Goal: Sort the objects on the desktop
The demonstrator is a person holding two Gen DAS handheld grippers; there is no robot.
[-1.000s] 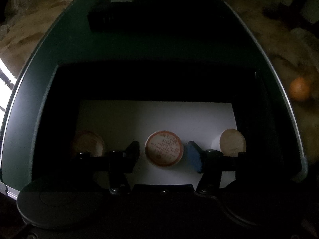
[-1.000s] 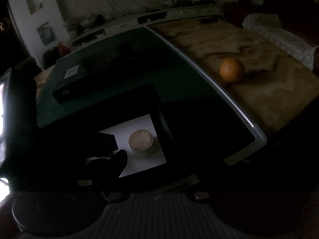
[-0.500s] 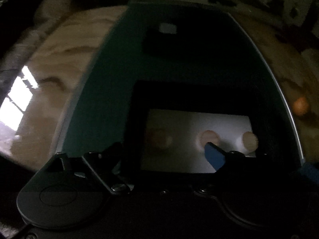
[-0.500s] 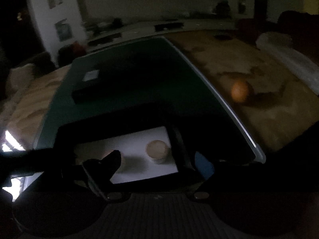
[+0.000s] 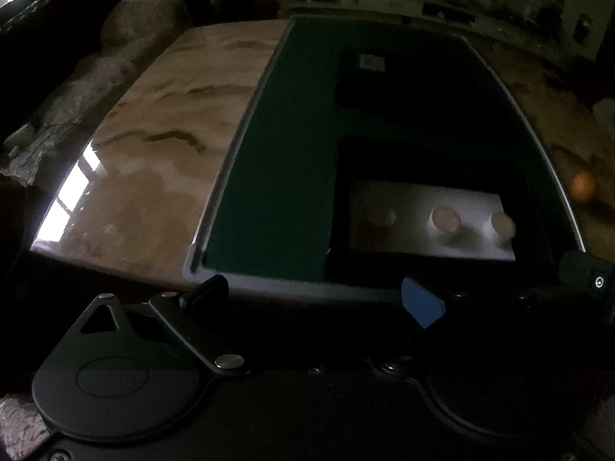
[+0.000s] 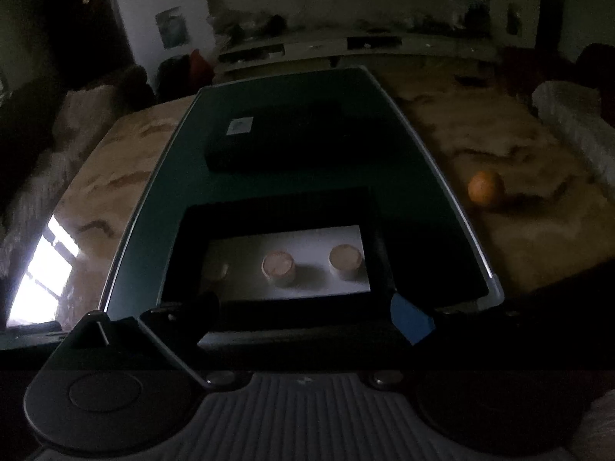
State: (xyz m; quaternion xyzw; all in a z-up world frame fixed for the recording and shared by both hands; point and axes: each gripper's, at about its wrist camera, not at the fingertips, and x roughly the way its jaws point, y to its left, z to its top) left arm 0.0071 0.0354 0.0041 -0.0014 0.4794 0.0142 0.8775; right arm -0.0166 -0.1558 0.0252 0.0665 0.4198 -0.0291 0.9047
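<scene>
Both jaws open, empty: left gripper [image 5: 313, 299] pulled back off the middle jar [image 5: 446, 221] it straddled a second ago. Three jars now sit in the tray [image 6: 276, 211] (near edge of mat); orange [image 6: 485, 187] remains outside, unsorted.

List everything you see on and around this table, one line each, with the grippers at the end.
Round containers: three, pale with tan or pinkish tops, standing in a row on the white floor of the tray, apart from each other; the leftmost is dim.
Tray: one, black with a white floor, on the near part of the green mat.
Flat box: one, black with a small white label, on the mat behind the tray.
Mat: one, dark green with a pale edge, covering the middle of the table.
Orange: one, on the bare table right of the mat.
Table: one, glossy tan marbled.
Left gripper: fingers apart, empty.
Right gripper: fingers apart, empty.
</scene>
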